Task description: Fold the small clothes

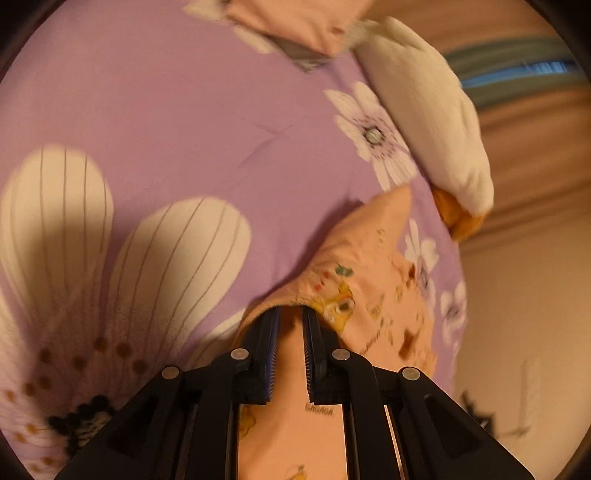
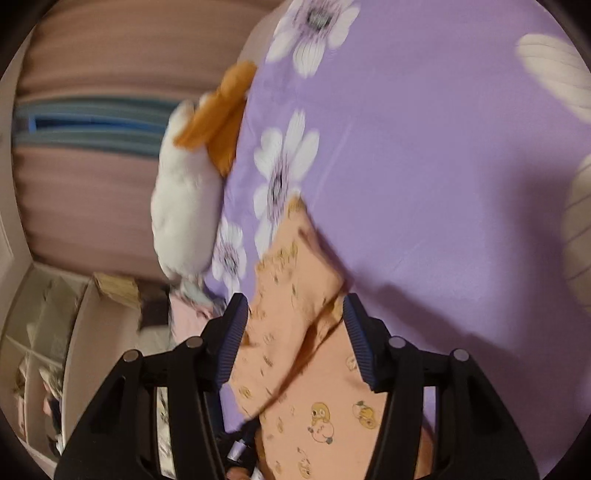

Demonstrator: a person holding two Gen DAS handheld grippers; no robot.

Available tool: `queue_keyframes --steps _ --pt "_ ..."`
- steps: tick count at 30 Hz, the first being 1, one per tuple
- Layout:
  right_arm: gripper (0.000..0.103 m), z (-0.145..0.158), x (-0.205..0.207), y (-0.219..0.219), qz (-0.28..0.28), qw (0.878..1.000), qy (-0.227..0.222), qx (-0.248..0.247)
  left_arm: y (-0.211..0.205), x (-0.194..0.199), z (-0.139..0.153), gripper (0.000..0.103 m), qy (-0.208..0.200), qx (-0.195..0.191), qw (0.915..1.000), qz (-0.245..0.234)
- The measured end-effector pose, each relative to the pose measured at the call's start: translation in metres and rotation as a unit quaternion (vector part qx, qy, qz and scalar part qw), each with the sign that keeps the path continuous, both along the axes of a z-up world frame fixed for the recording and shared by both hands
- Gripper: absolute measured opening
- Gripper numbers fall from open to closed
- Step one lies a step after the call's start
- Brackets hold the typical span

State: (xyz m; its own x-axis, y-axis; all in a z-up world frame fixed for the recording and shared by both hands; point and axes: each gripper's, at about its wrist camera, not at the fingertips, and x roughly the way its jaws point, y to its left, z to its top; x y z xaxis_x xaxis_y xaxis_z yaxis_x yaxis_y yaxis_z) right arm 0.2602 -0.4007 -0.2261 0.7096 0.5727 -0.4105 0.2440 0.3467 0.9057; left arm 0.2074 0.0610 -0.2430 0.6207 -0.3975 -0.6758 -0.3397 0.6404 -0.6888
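Peach garment runs toward 1 o'clock; left gripper pinches its edge, right gripper spread wide around it.

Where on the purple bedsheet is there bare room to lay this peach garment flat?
Free: the wide purple bedsheet between the big petal print and the white plush toy. Crowded: the edge by that toy, and the far end where another folded peach piece lies.

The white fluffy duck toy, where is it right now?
The white duck toy lies at the edge of the purple flowered sheet, upper right in the left wrist view, just beyond the peach garment; in the right wrist view it is left of centre.
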Motion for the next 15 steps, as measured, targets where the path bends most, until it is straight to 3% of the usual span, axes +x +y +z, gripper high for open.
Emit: queue_keyframes --steps 2,4,7,10,13,15 --pt "0.050 -0.007 0.010 0.017 0.035 0.999 -0.004 0.027 -0.002 -0.006 0.017 0.009 -0.016 0.018 0.9995 -0.022" --pt "0.051 -0.002 0.014 0.032 0.052 0.998 0.013 -0.015 -0.002 -0.019 0.040 0.012 -0.066 0.013 0.9966 -0.047" --pt "0.051 0.012 0.012 0.047 0.068 0.994 0.010 -0.083 -0.006 -0.022 0.072 0.033 -0.106 0.073 0.9912 -0.032" --pt "0.051 0.015 0.012 0.051 0.092 0.993 0.004 -0.077 -0.023 0.013 0.082 0.033 -0.099 0.117 0.9858 -0.068" --pt "0.051 0.017 0.008 0.051 0.101 0.988 0.006 -0.119 -0.051 0.066 0.066 0.033 -0.066 0.098 0.9849 -0.127" --pt "0.051 0.017 0.005 0.048 0.102 0.984 0.009 -0.145 -0.069 0.095 0.048 0.033 -0.024 0.108 0.9840 -0.140"
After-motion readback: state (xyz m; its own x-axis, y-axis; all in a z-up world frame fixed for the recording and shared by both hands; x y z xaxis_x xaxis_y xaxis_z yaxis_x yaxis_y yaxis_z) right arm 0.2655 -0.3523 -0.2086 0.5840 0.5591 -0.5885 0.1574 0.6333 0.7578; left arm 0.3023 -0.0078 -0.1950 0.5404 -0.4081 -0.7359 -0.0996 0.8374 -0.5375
